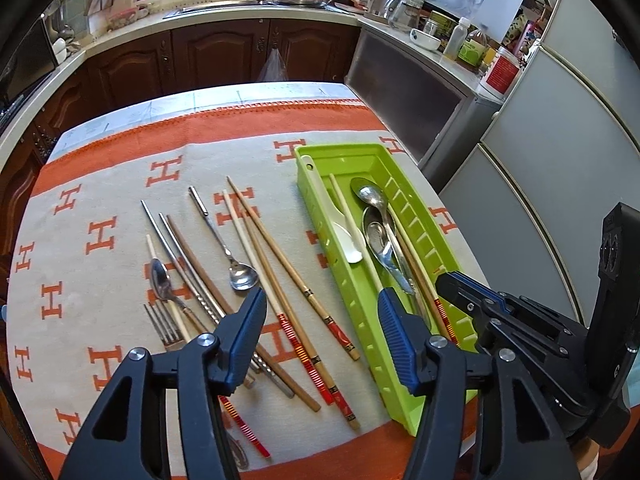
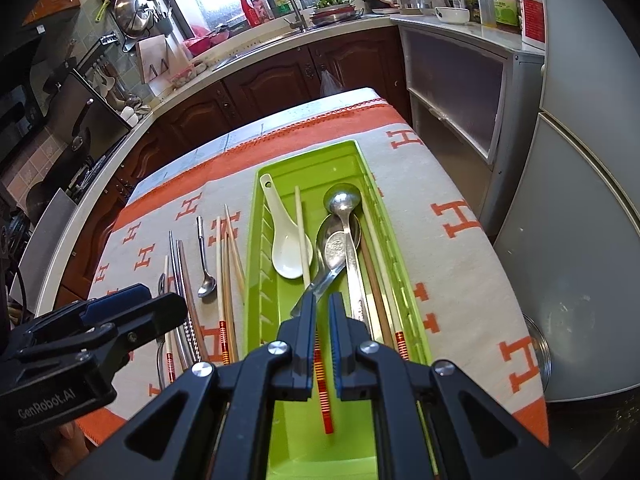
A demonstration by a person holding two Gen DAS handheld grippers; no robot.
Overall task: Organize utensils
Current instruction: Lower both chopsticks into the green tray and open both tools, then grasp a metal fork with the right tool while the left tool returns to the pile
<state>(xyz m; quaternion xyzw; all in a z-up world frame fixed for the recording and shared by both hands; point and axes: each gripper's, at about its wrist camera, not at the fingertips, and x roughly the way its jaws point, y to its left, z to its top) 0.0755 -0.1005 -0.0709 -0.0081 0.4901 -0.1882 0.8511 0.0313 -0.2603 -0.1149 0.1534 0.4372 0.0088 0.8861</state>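
A green utensil tray (image 1: 340, 147) lies on the right side of the table. It holds a white ceramic spoon (image 1: 344, 236), metal spoons (image 1: 376, 232) and chopsticks. Loose chopsticks (image 1: 280, 264), a long metal spoon (image 1: 242, 276), a fork (image 1: 164, 326) and a small spoon (image 1: 160, 280) lie on the cloth left of the tray. My left gripper (image 1: 322, 294) hangs open above the loose chopsticks, nothing between its fingers. My right gripper (image 2: 322, 304) hovers over the tray (image 2: 251, 264), jaws almost together. A red-striped chopstick (image 2: 324, 392) on the tray floor shows through the slit.
An orange and grey cloth (image 1: 100, 240) with an H pattern covers the table. A kitchen counter with a sink (image 1: 240, 12) runs behind it, with dark cabinets below. A grey fridge (image 1: 560, 160) stands close to the table's right edge.
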